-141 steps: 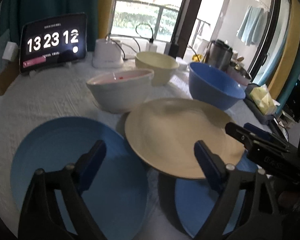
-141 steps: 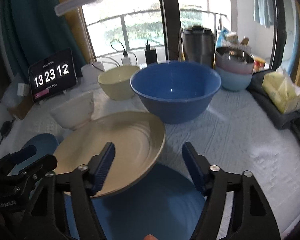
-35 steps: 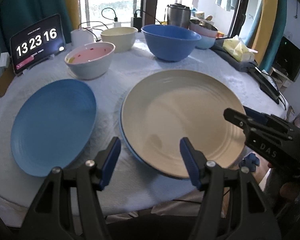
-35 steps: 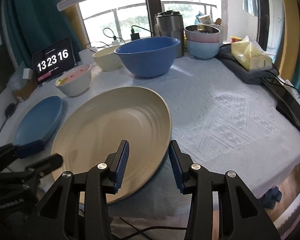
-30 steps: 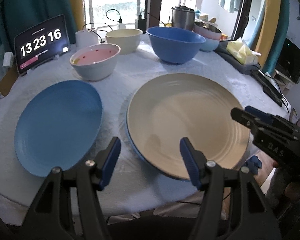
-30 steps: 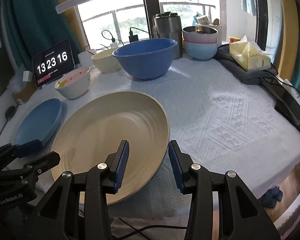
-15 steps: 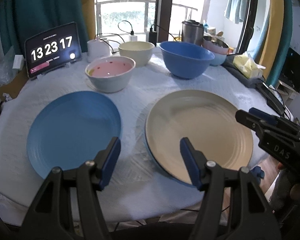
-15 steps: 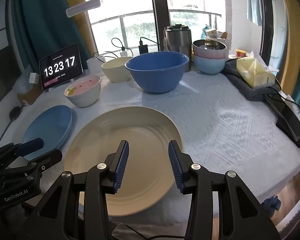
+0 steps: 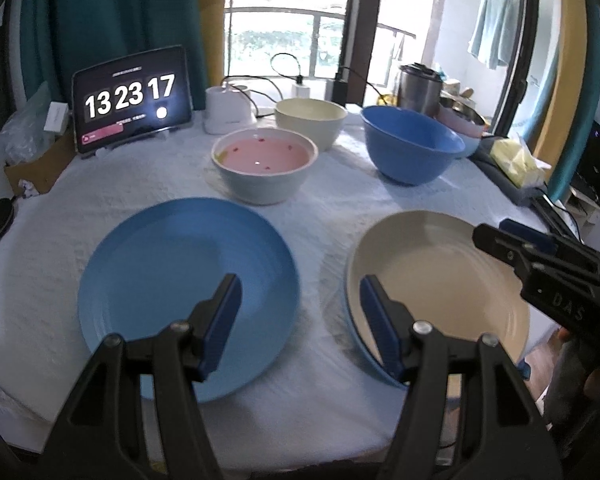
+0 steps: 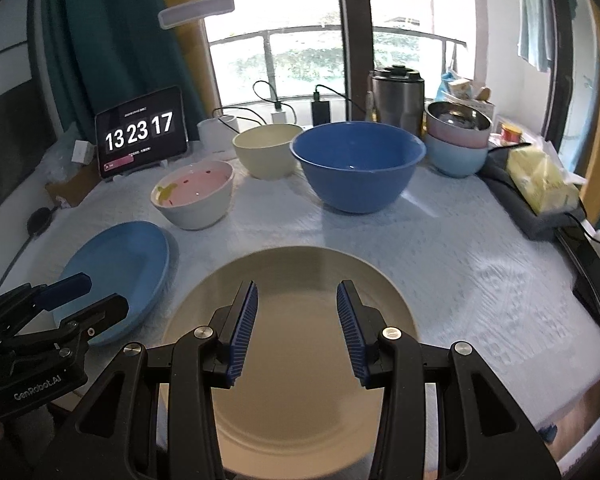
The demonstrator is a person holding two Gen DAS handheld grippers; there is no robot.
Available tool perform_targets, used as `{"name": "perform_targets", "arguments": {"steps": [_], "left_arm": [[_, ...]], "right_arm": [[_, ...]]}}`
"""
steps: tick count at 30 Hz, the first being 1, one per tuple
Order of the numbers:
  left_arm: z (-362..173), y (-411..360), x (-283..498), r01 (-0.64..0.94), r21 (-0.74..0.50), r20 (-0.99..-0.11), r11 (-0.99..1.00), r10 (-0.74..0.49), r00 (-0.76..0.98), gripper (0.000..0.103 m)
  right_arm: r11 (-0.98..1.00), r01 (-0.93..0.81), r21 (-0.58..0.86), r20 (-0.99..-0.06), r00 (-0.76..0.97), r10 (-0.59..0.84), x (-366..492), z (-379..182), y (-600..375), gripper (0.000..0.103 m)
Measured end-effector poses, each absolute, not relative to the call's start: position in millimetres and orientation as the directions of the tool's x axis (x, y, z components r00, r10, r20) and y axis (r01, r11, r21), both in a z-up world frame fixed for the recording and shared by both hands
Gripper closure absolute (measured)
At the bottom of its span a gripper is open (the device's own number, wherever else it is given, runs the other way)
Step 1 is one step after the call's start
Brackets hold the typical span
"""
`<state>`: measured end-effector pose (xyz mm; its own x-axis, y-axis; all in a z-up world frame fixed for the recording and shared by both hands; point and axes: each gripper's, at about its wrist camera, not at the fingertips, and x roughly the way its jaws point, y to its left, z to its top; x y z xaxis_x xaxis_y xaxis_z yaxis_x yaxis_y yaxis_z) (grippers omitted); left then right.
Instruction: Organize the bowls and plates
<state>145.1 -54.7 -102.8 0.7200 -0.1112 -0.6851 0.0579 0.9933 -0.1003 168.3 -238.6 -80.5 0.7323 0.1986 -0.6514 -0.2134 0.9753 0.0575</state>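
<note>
The white-clothed counter [image 9: 340, 208] is carrying everything. The cream plate [image 10: 300, 360] is sitting on a blue plate's rim [image 9: 356, 344] beside the lone blue plate [image 9: 180, 288]. I am holding my left tongs [image 9: 300, 308] and right tongs [image 10: 296, 320] apart, gripping nothing.

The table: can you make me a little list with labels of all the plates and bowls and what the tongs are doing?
blue plate: alone, near left
beige plate: near right, stacked on another blue plate
pink-inside bowl: behind the blue plate
cream bowl: far middle
big blue bowl: right of the cream bowl
far-right bowls: stacked
left tongs: open, holding nothing
right tongs: open, holding nothing
</note>
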Motion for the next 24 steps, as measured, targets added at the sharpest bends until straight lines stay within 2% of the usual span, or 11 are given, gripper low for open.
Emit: {"name": "perform_targets", "arguments": {"steps": [24], "left_arm": [[-109, 52, 175, -0.135, -0.131, -0.679, 0.982, 0.01, 0.734, 0.037]], "right_arm": [[0.939, -0.343, 0.026, -0.693, 0.671, 0.265, 218, -81, -149, 0.059]]}}
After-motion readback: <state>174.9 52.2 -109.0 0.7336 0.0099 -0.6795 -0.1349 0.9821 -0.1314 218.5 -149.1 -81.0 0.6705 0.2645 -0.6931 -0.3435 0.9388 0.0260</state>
